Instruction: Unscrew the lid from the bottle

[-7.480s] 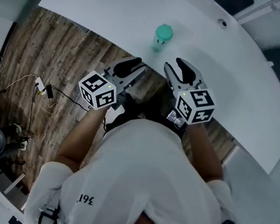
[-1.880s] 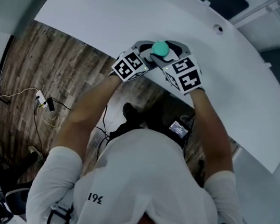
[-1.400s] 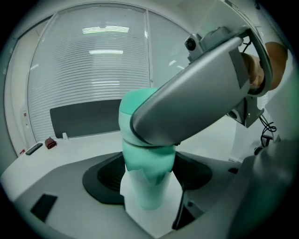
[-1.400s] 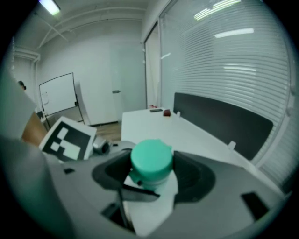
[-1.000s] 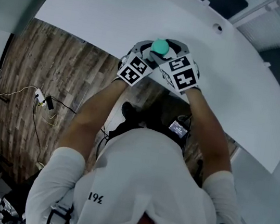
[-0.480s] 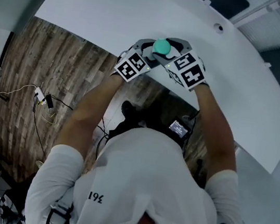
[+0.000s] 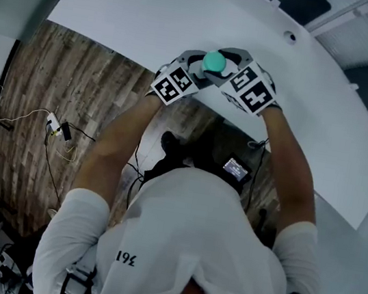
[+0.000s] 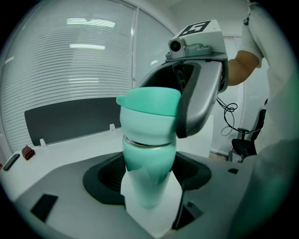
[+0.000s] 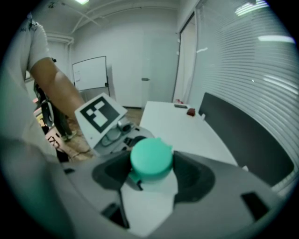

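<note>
Left hand-held gripper: jaws closed round the lower body of the bottle.
Right hand-held gripper: jaws pinched on the teal lid.
Bottle position: upright, by the near edge of the worktop.
Risk: if the smooth body slips, it would spin with the lid; a tilt could tip it floorward.

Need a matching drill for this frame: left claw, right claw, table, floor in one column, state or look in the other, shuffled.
Column one:
A. left claw
B. right claw
C. table
D. floor

Column two:
1. wood planks
2. shut on the teal lid
3. plain white
4. shut on the bottle below its lid

Pairs: A-4, B-2, C-3, D-1
</note>
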### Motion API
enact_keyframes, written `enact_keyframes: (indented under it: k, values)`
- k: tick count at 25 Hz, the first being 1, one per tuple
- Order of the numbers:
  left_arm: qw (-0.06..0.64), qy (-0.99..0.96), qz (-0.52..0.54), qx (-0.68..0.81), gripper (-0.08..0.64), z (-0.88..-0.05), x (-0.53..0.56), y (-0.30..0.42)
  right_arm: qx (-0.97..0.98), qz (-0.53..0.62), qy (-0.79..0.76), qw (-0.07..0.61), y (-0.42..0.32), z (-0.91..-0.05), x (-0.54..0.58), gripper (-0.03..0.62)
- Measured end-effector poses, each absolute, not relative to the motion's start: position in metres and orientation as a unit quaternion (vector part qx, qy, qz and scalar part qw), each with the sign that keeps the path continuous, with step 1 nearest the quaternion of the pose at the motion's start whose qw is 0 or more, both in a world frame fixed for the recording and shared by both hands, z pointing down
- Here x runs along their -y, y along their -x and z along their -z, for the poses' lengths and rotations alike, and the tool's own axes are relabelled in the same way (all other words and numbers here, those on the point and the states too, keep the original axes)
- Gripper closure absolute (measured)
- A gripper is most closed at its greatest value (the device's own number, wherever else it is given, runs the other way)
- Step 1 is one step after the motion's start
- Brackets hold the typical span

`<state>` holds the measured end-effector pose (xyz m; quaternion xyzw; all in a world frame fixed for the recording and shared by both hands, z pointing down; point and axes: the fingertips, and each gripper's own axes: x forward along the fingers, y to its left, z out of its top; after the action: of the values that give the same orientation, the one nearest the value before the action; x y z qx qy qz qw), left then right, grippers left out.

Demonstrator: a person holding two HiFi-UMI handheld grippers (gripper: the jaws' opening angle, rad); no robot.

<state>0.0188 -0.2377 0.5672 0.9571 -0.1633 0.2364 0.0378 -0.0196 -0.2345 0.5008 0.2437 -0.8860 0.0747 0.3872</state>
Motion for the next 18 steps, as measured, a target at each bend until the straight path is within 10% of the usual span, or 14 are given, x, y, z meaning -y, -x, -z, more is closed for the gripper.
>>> enact_keyframes:
  k: [18]
  values:
    - [0.035, -0.954, -0.244, 0.173, 0.232, -0.5663, 0.2353, -0.0197, 0.891, -0.084, -0.278, 0.35, 0.0134, -0.4915, 0.2326, 0.299]
